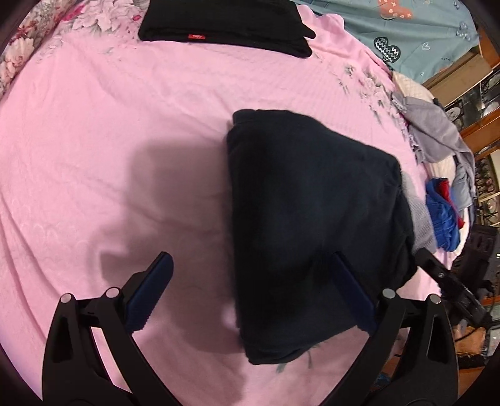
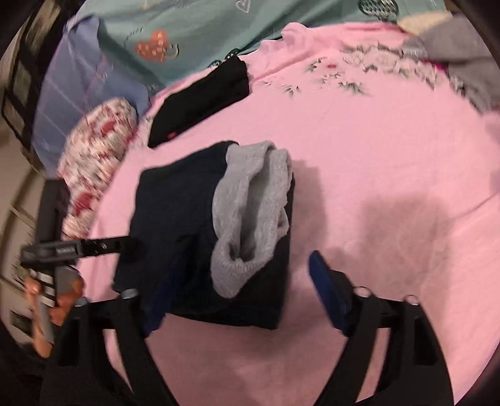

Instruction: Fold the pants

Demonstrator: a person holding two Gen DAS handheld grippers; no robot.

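Your left gripper (image 1: pixel 250 262) stands wide open, its right finger over the folded dark pants (image 1: pixel 312 218), nothing clamped. Your right gripper (image 2: pixel 237 265) is also spread wide, straddling the bundle's near edge without pinching it. The pants lie mid-bed on the pink sheet (image 1: pixel 125 109), grey cuffs (image 2: pixel 250 212) on top; a black folded garment (image 1: pixel 225 25) sits well beyond.

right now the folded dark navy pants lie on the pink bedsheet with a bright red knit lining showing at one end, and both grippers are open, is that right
Not quite: the knit lining is grey, not red, as the right wrist view shows. The folded dark navy pants do lie on the pink bedsheet, and the left gripper and right gripper are both open.
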